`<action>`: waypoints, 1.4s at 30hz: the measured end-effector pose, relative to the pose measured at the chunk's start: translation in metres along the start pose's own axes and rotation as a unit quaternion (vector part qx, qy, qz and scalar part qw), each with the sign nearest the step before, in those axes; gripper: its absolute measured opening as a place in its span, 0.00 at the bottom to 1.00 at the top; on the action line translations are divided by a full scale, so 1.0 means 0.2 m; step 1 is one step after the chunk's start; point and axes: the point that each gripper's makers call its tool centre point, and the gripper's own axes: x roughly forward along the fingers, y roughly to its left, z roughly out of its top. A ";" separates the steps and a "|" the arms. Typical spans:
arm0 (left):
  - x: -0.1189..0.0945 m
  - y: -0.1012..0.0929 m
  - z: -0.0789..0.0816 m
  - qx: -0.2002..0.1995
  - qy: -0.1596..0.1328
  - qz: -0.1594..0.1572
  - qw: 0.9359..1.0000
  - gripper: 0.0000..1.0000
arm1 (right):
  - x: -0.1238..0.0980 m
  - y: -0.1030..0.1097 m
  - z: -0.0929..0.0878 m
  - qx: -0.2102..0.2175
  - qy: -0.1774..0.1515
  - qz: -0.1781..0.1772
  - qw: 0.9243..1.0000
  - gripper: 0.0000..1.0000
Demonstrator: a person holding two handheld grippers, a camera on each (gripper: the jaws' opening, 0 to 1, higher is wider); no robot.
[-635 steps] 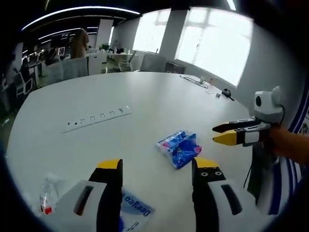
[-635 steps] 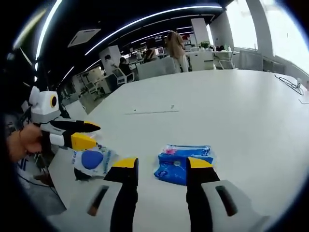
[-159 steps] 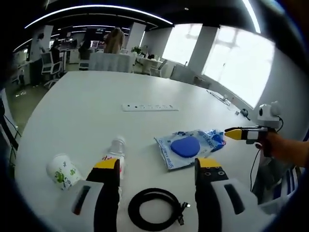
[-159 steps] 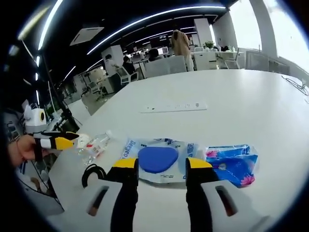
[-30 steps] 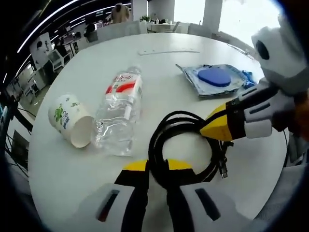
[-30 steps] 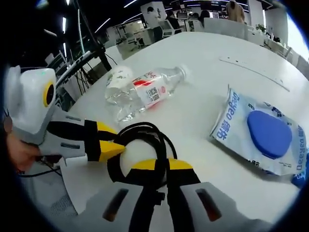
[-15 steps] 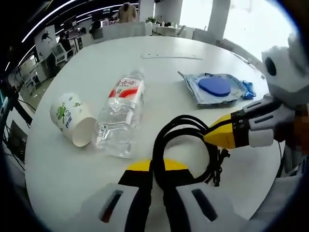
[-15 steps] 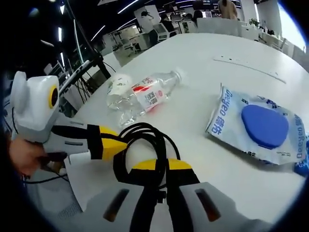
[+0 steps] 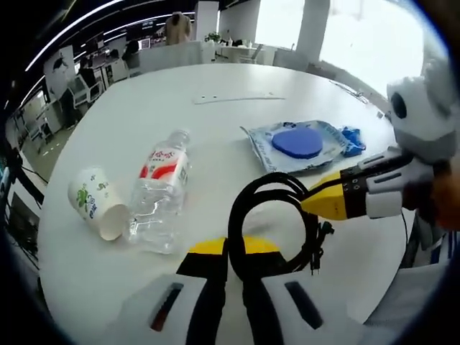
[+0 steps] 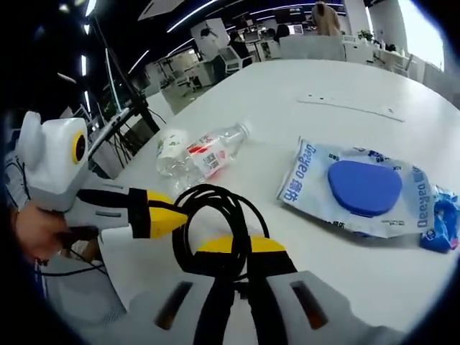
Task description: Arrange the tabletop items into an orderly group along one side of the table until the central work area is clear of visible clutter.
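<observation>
A black coiled cable (image 9: 267, 180) is held from two sides. My left gripper (image 9: 231, 248) is shut on its near part, and my right gripper (image 9: 307, 205) is shut on its right side. In the right gripper view the cable (image 10: 210, 191) is pinched by the right gripper (image 10: 241, 248), and the left gripper (image 10: 180, 215) is shut on it from the left. On the white table (image 9: 215, 129) lie a clear water bottle (image 9: 158, 190), a tipped paper cup (image 9: 93, 201), a wipes pack with a blue lid (image 9: 298, 144) and a small blue packet (image 9: 352, 136).
A white power strip (image 9: 237, 97) lies further back on the table. The table's curved edge runs close on the near side. Office desks, chairs and people stand in the background, and a hand (image 10: 32, 230) holds the left gripper.
Over the earlier frames the wipes pack and blue packet came together. Both grippers closed on the cable. In the last second both views have drawn back and up, the cable still gripped.
</observation>
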 end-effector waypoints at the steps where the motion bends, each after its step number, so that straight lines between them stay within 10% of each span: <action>1: 0.00 -0.02 0.01 0.000 -0.001 -0.004 1.000 0.03 | -0.02 -0.01 0.00 0.002 -0.002 -0.002 1.000 0.02; 42: 0.18 -0.87 0.27 0.125 0.009 -0.142 0.982 0.04 | -0.65 -0.62 -0.16 0.104 -0.070 -0.115 0.985 0.01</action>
